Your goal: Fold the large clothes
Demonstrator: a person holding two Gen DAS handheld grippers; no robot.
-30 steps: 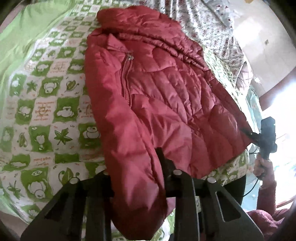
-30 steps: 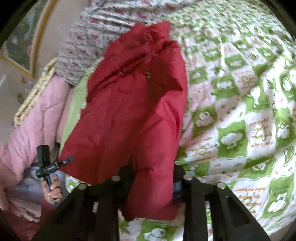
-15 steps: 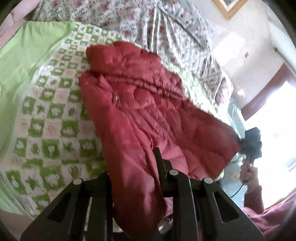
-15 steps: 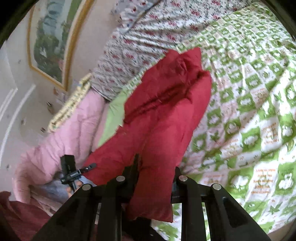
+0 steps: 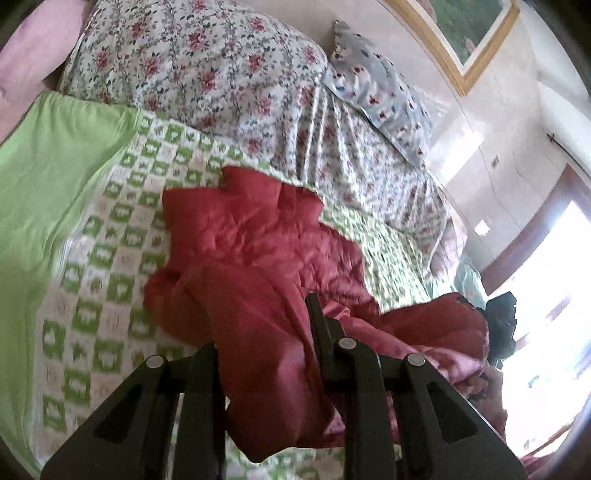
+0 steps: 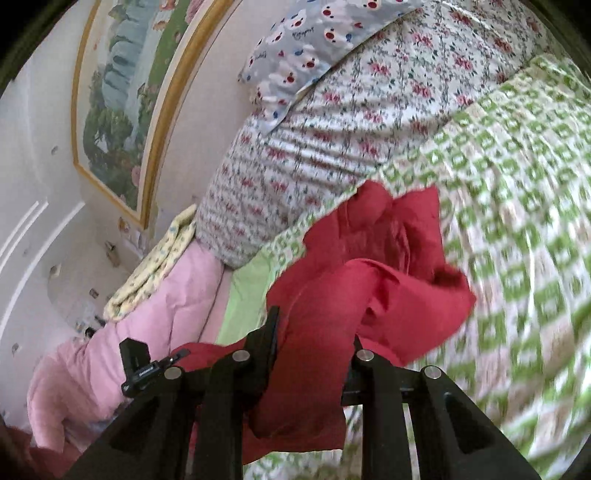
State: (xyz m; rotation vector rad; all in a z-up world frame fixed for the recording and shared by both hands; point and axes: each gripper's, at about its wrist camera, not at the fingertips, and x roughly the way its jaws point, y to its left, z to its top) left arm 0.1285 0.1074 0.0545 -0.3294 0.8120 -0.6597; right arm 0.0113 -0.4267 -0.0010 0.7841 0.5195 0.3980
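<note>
While both grippers gripped it, the red jacket (image 5: 258, 251) hung lifted.
Left gripper (image 5: 266, 332) and right gripper (image 6: 314, 332) fingers clenched its hem above the bed (image 5: 92, 295).

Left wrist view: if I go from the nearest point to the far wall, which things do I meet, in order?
Left claw, shut on the hem of the red jacket → green checked bedspread → floral quilt → grey flowered pillow → framed picture on the wall.
</note>
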